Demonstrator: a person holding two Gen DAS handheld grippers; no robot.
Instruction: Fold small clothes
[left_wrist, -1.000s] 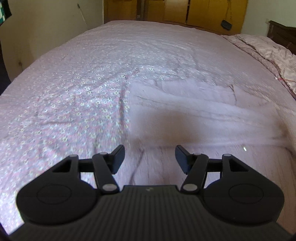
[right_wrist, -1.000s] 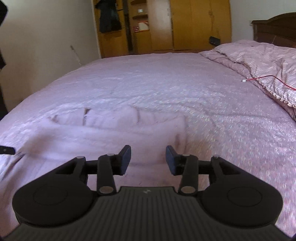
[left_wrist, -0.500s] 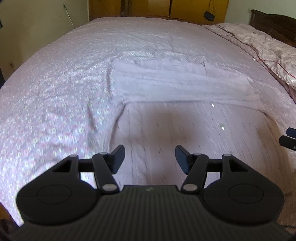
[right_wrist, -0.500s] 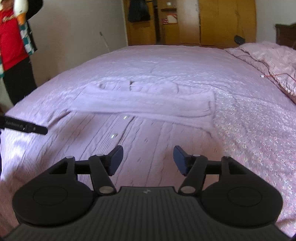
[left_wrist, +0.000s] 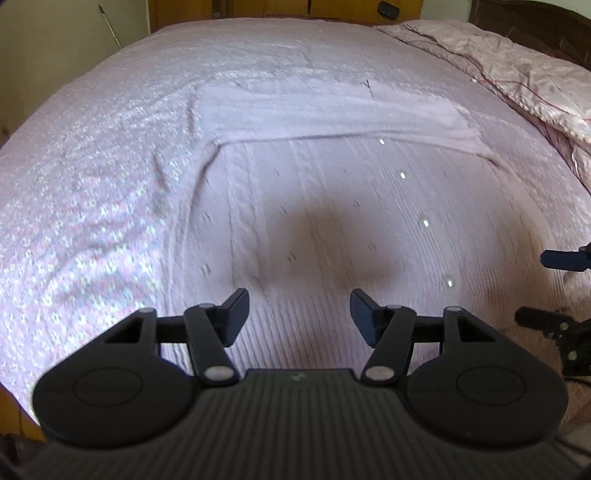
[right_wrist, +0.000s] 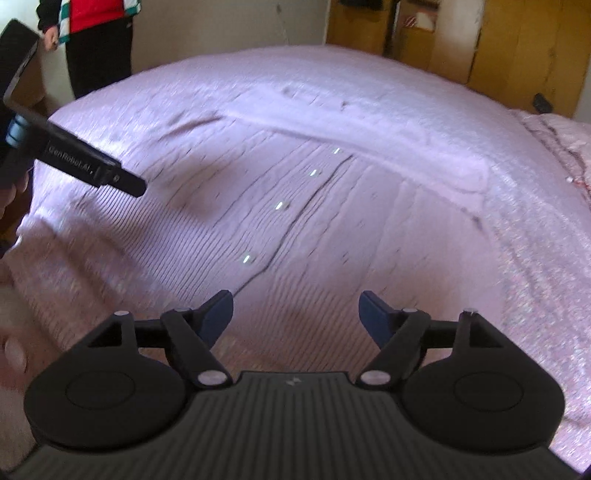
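A pale pink knitted cardigan (left_wrist: 332, 192) with a row of small shiny buttons lies flat on the bed, its upper part folded across as a band (left_wrist: 325, 110). My left gripper (left_wrist: 298, 314) hovers over the lower left of the knit, open, nothing between its fingers. The right gripper (right_wrist: 297, 314) hangs above the cardigan (right_wrist: 332, 229) just right of the button line, its jaws opening and empty. The left gripper's finger (right_wrist: 92, 171) reaches in from the left of the right wrist view. The right gripper's fingers (left_wrist: 561, 258) show at the right edge of the left wrist view.
The bed has a pink floral sheet (left_wrist: 92, 184). A rumpled pink quilt (left_wrist: 517, 70) with a red cable lies at its far right. Wooden wardrobes (right_wrist: 480, 44) stand behind. A person in a red top and dark trousers (right_wrist: 99, 40) stands by the far left wall.
Both grippers have drawn back toward the near end of the cardigan, so more of the knit body shows. The right gripper's jaws have spread wider. The left gripper's gap is unchanged.
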